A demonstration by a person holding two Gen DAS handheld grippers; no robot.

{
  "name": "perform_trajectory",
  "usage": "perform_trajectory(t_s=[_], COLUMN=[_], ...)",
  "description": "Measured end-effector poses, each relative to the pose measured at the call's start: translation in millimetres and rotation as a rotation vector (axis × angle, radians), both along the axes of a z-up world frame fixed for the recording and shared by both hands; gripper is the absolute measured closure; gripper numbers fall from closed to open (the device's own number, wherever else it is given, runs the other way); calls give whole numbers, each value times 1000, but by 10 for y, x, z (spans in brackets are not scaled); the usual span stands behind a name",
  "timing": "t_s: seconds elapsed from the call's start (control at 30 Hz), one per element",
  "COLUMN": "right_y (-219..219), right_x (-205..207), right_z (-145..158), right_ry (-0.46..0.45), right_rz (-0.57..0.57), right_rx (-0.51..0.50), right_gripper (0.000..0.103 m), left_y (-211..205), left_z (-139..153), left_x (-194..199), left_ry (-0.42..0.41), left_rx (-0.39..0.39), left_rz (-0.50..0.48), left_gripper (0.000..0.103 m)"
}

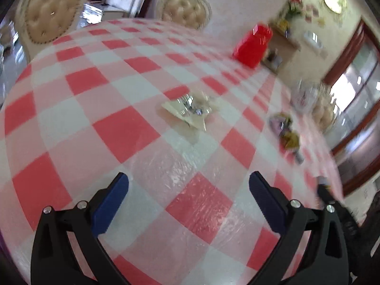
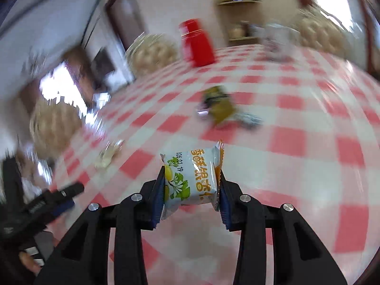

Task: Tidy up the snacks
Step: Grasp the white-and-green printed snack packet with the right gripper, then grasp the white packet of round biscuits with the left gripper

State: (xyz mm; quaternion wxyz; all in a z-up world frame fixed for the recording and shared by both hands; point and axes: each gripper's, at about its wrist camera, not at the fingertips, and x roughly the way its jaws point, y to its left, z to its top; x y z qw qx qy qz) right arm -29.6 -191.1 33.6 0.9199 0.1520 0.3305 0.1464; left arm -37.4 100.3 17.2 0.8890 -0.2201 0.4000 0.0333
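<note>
My right gripper (image 2: pixel 192 178) is shut on a pale blue snack packet (image 2: pixel 192 178) with orange lettering and holds it above the checked table. A small pile of yellow and purple snack packets (image 2: pixel 220 108) lies further out; it also shows in the left wrist view (image 1: pixel 286 130). A cream and silver packet (image 1: pixel 190 110) lies mid-table ahead of my open, empty left gripper (image 1: pixel 188 185); it shows in the right wrist view (image 2: pixel 108 154). The left gripper appears at the left of the right wrist view (image 2: pixel 59 199).
A red container (image 1: pixel 253 45) stands at the far side of the red-and-white checked table (image 1: pixel 95 95), seen too in the right wrist view (image 2: pixel 197 42). A clear glass dish (image 1: pixel 305 97) sits near the right table edge. Padded chairs (image 1: pixel 47 16) ring the table.
</note>
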Motion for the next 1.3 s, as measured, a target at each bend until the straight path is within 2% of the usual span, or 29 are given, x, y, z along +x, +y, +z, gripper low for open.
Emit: perform_trajectory(t_s=[0.03,0.1,0.2,0.27,0.4,0.47,0.5,0.57,0.6,0.63,0.73,0.9,1.07,1.3], right_y=[-177,-377,-387,-322,-307,-316,-311,-302,-302,-308,-314,-319,-340,-368], right_x=[-7,-8,-37,-56,-48,-41,-41,-43,-43,-38,-22,-25,-29,-53], right_z=[-56,-97,-58,-30,-9,-23,-24,-20,-25,-30,-40,-45,-57,-61], right_ry=[25,39,9,-5,-15,-11,-11,-13,-11,-9,-11,-11,-6,-1], right_rz=[-30,-51,-82,-67,-55,-57,-54,-48,-47,-47,-50,-55,-65,-105], right_rx=[66,166,130,96,98,102,100,98,99,103,105,114,126,114], right_gripper=[64,64,64,64,64,64,64,64,64,64,64,64,64,64], left_y=[-41,-163,-301,-289,-173,-134,-136,-197,-235,-251,-449,-945,-1385,-1343], left_z=[15,67,71,53,21,-48,-77,-90,-75,-62,38,205,142,105], left_x=[76,287,693,858,1193,1328,1371,1376,1348,1320,1090,597,293,-34], left_ry=[18,47,69,73,66,90,93,74,59,56,-14,-137,-145,-141], left_rx=[26,170,355,393,374,345,339,404,397,379,387,283,275,238], left_rz=[-24,-65,-183,-209,-250,-276,-292,-307,-333,-336,-329,-378,-429,-396], left_gripper=[2,2,2,2,4,23,23,48,57,60,61,61,60,60])
